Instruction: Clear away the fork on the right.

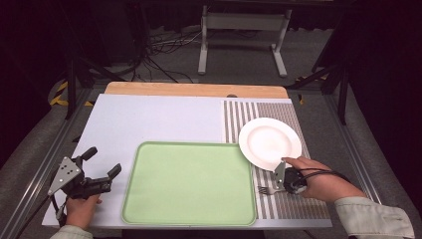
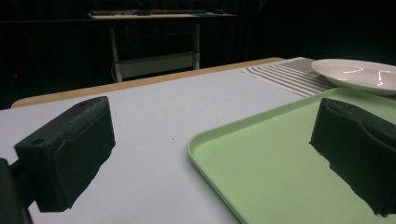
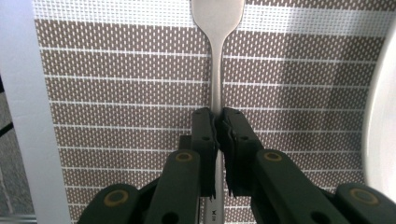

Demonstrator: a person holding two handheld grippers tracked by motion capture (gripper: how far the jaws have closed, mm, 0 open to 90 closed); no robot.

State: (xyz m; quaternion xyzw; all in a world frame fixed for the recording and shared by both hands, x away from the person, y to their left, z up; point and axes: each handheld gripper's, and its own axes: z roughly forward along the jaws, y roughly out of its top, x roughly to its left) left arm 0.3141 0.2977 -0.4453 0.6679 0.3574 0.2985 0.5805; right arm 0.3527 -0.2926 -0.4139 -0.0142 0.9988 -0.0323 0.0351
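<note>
Steel fork [image 3: 216, 70] is the thing in hand: the right claw [image 3: 217, 122] is clenched on its handle, jaws pinching it from both sides, tines pointing away over the striped placemat [image 3: 116, 93]. In the high view the fork [image 1: 267, 189] lies low over the mat's near part, just beside the green tray [image 1: 189, 181] and below the white plate [image 1: 268, 143]; whether it touches the mat I cannot tell. So the grasp looks done, while carrying and placing the fork seem left to do.

The plate's rim overlaps the tray's far right corner, close above the right hand [image 1: 321, 180], so room is tight there. The tray is bare and offers wide landing space. The left claw [image 1: 102, 172] hovers released, jaws spread and empty, at the tray's left edge over the pale desk [image 1: 149, 117], well apart from the fork.
</note>
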